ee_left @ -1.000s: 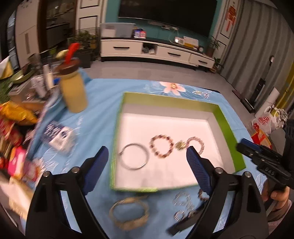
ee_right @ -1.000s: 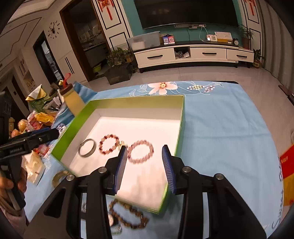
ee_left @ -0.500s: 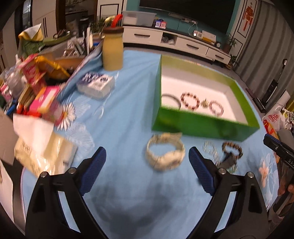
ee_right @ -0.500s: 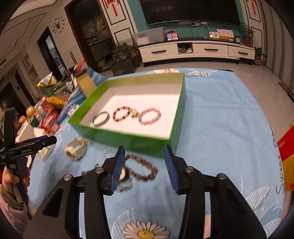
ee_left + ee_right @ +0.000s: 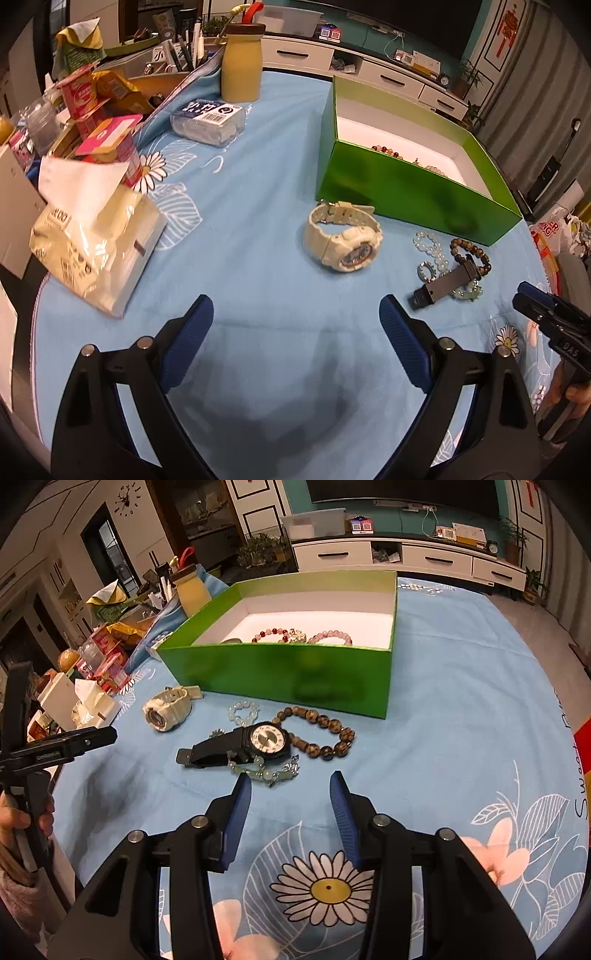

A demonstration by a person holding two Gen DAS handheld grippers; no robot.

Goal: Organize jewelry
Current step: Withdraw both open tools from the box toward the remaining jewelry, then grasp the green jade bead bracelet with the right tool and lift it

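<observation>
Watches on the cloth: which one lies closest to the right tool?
The black watch, white dial up, just ahead of the right tool among the loose bracelets. The white watch sits farther left, by the green box corner.

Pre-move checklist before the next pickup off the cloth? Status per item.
1. Left claw open and holding nothing: ok.
2. Right claw open and holding nothing: ok.
3. Green box open-topped, with bare white floor showing: ok.
4. White watch lying apart from the other pieces, free to grasp: ok.
5. Black watch free of its neighbours: not ok; it overlaps the pale green bracelet and touches the brown bead bracelet.
6. Clear bead bracelet untangled from the black watch strap: cannot tell.
</observation>
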